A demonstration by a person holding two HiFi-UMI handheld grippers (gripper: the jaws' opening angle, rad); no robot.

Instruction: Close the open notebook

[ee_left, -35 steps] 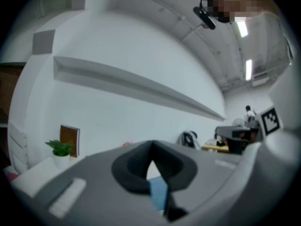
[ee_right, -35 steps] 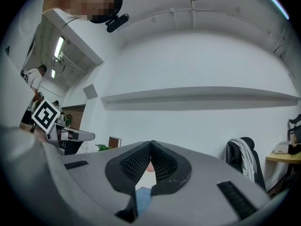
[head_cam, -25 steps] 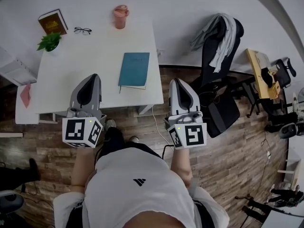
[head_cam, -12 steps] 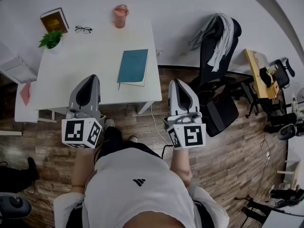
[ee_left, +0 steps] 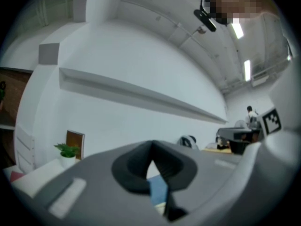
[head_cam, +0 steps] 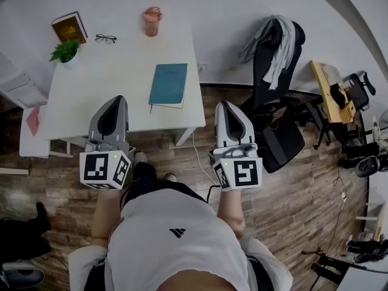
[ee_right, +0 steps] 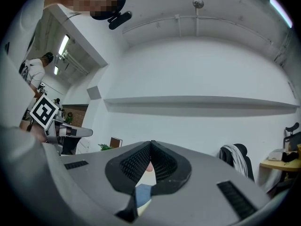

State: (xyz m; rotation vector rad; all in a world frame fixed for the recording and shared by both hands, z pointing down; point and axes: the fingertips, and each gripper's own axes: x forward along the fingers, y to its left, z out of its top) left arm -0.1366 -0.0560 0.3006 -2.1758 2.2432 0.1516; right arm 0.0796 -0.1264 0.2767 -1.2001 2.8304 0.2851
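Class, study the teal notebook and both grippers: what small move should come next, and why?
Probably just draw the left gripper and right gripper away from the table. The teal notebook already lies flat with its cover up, no pages showing, and both grippers are shut and empty.

notebook (ee_left: pixel 156 192) largely hidden, book (head_cam: pixel 68 28) title illegible

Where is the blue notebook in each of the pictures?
Head view: the blue notebook lies near the right edge of the white table, in the upper middle of the picture.
Left gripper view: a blue sliver low in the centre, peeking through a dark gap.
Right gripper view: a blue sliver low in the centre.
Shared landmark: the potted plant, left of the notebook in all three.
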